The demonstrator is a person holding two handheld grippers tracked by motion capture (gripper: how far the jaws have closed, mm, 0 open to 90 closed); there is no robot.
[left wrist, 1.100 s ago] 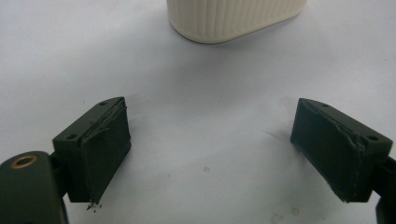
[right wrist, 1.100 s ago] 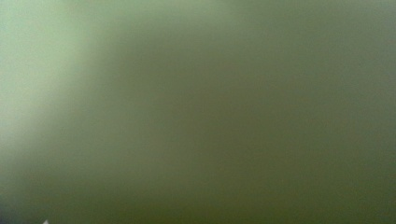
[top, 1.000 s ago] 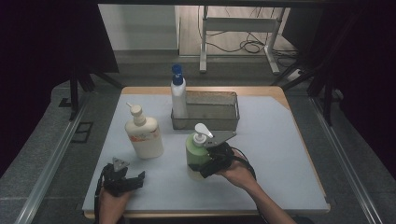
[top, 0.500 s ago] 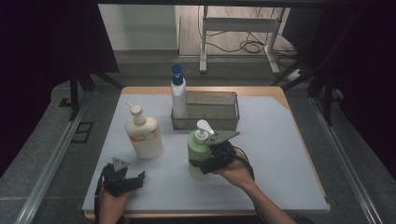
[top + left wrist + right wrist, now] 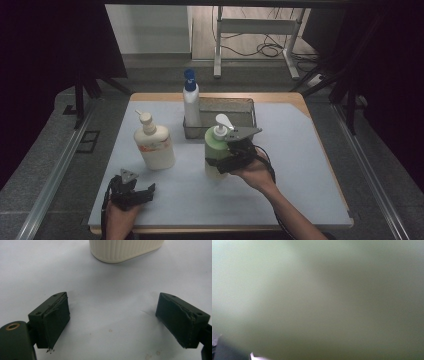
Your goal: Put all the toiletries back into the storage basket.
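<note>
**Green pump bottle lifted by right gripper; left gripper idle**

Since the earlier frames the green pump bottle (image 5: 216, 150) has risen a little and shifted toward the wire basket (image 5: 246, 111); a second ago it stood lower on the mat. The right gripper's jaws closed slightly over that second and now sit clamped across the bottle's body.

Bottle: held upright, long axis vertical, white pump head on top with the spout pointing toward the far right. It sits near the middle of the blue-grey mat (image 5: 300, 165), just in front of the basket's near wall. I cannot tell from the high view whether its base is off the mat. The right gripper view is a blur of pale green at very close range, consistent with the bottle wall pressed between the jaws.

Right gripper (image 5: 231, 156): comes in from the bottle's right side, jaws spread wide around the body, gripping mid-height. Judgement: a side grip at mid-body keeps the pump upright and clear for a lift into the basket.

Left gripper (image 5: 131, 192): rests near the front-left of the mat, jaws well apart, nothing between them. Its own view shows bare mat and the ribbed base of the cream pump bottle (image 5: 125, 250) ahead. Judgement: parked, out of the way.

White bottle with blue cap (image 5: 191, 106): upright at the basket's left end.
</note>
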